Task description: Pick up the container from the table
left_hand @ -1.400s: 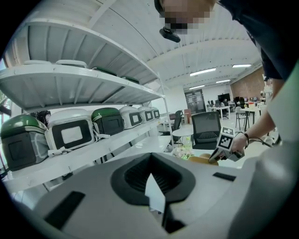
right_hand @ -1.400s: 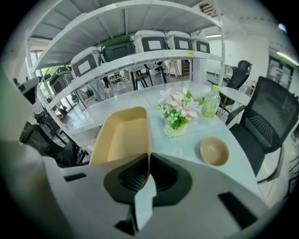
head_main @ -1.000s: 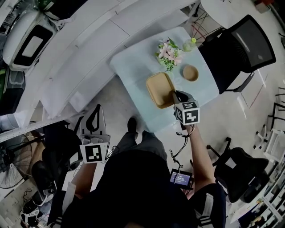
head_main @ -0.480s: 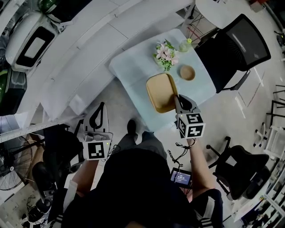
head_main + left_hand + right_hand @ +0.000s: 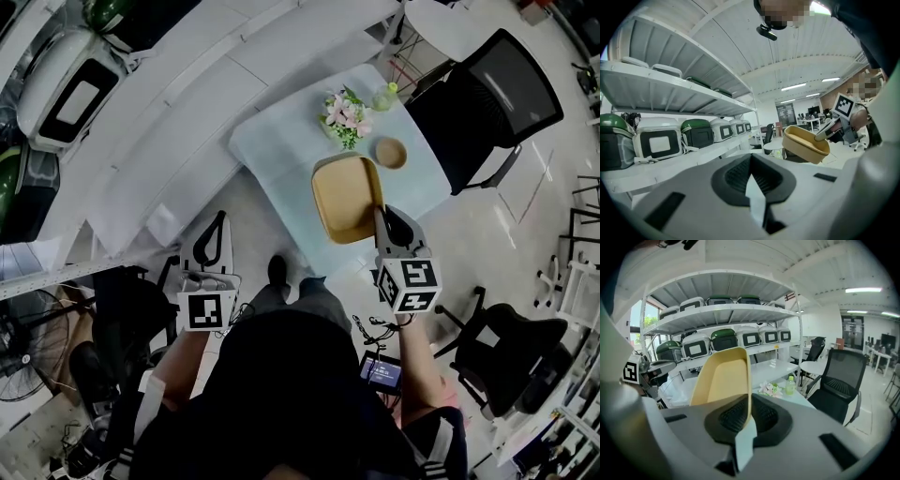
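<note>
The container (image 5: 347, 197) is a shallow yellow rectangular tray, held tilted above the light blue table (image 5: 281, 150). My right gripper (image 5: 382, 217) is shut on its near right rim. In the right gripper view the container (image 5: 722, 378) stands up from the right gripper (image 5: 746, 420), its rim pinched between the pads. The left gripper view shows the container (image 5: 806, 143) in the air at the right. My left gripper (image 5: 216, 225) hangs off the table's near left side; it (image 5: 752, 187) is shut with nothing in it.
On the table stand a bunch of pink flowers (image 5: 342, 114), a small wooden bowl (image 5: 391, 152) and a green bottle (image 5: 386, 94). A black mesh chair (image 5: 483, 103) stands beyond the table's right side. Shelves with white and green cases (image 5: 722, 341) run along the left.
My right gripper has risen with the container in it, so the container has come up off the table and looks larger. The left gripper has hardly moved.
</note>
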A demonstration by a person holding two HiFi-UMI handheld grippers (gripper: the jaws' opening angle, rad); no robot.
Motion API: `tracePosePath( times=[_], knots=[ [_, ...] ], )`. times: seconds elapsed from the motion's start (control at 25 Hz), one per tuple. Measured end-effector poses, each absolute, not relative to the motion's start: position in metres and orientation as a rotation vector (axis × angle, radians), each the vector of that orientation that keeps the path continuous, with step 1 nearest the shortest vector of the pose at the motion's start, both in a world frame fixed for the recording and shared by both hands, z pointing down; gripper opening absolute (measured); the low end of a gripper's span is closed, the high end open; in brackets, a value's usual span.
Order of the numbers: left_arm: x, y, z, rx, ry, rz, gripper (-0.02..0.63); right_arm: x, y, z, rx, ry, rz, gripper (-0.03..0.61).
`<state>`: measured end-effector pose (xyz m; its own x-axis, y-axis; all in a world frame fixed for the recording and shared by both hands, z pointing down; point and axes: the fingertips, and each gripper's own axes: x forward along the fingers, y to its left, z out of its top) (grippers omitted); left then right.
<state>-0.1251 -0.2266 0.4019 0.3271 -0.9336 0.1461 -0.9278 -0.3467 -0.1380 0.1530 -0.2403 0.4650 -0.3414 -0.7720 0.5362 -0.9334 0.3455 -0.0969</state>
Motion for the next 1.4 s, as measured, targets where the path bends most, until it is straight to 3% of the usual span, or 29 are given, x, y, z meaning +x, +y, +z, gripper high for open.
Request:
tracePosePath(
  times=[1.4],
  knots=[
    [-0.117,-0.193,0.357,-2.575,1.711,-0.144,0.004,0.164,-0.156,0.370,1.820,-2.310,0.317,0.017]
  ],
)
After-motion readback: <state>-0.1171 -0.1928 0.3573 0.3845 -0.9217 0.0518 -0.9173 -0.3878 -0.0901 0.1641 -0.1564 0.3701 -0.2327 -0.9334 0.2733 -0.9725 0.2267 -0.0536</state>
